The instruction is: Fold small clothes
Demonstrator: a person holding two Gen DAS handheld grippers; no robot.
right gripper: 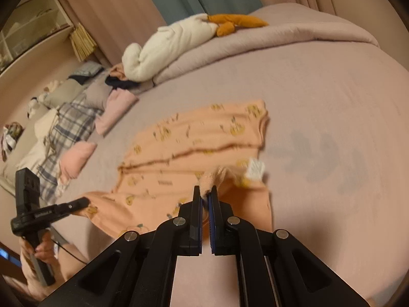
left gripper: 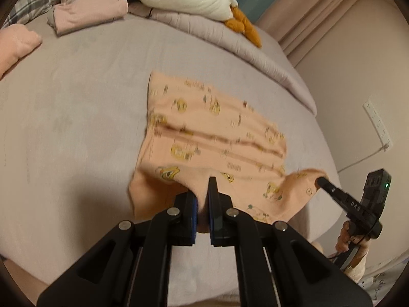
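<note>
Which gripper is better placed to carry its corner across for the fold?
Neither clearly: the left gripper and right gripper each already pinch a near edge of the garment. Probably both should move together.

Black two-finger tools, bare skin at the handles

Each tool, left tool (left gripper: 203, 197) and right tool (right gripper: 205, 199), has matte black linkage arms with round silver pivot screws and blue pads inside its fingers (left gripper: 213, 204). The right tool's body carries a green light and white lettering. Bare-skinned hands (right gripper: 42, 249) show on the handles, with a thin black cable beside.
</note>
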